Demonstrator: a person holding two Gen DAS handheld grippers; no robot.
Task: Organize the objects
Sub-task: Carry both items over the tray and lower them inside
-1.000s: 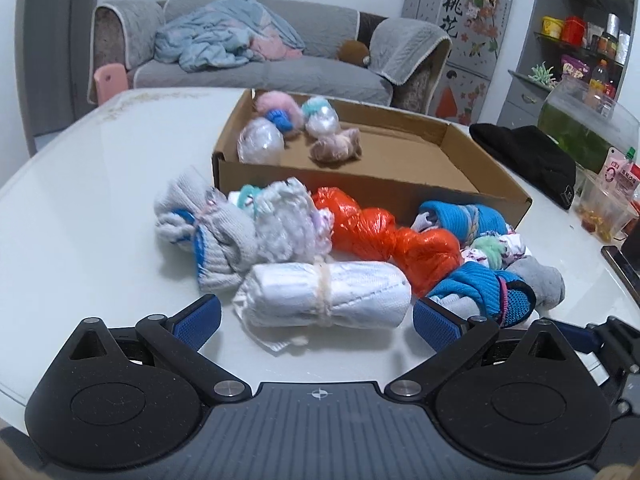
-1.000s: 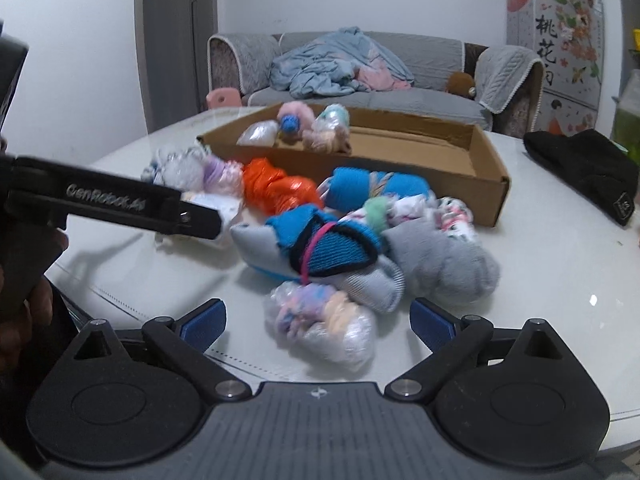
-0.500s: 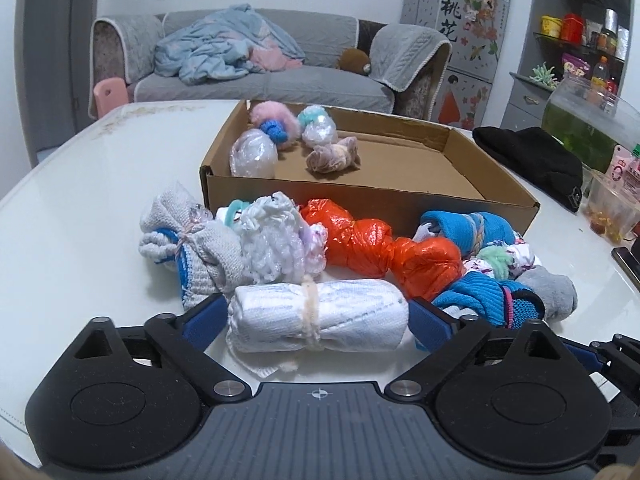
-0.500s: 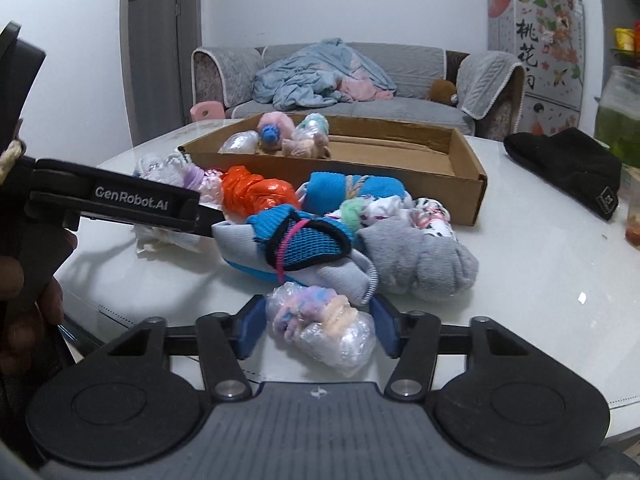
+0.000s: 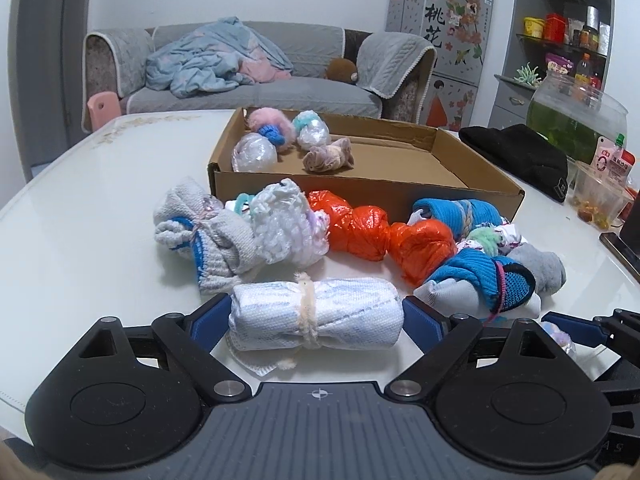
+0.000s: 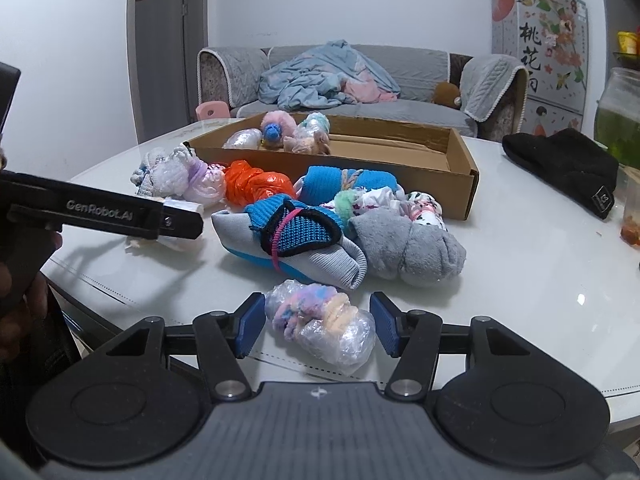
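Pretty clearly a lived-in home, living room merged with a dining corner. A grey sofa is seen along the back wall, with a rumpled blue blanket dumped on it. A fridge covered in floral stickers is stood beside it, and a grey shelf unit is stocked with jars and bottles (pantry stuff, by the look). The glossy white counter is loaded with bundled socks and rags, a cardboard box and a black knit hat.
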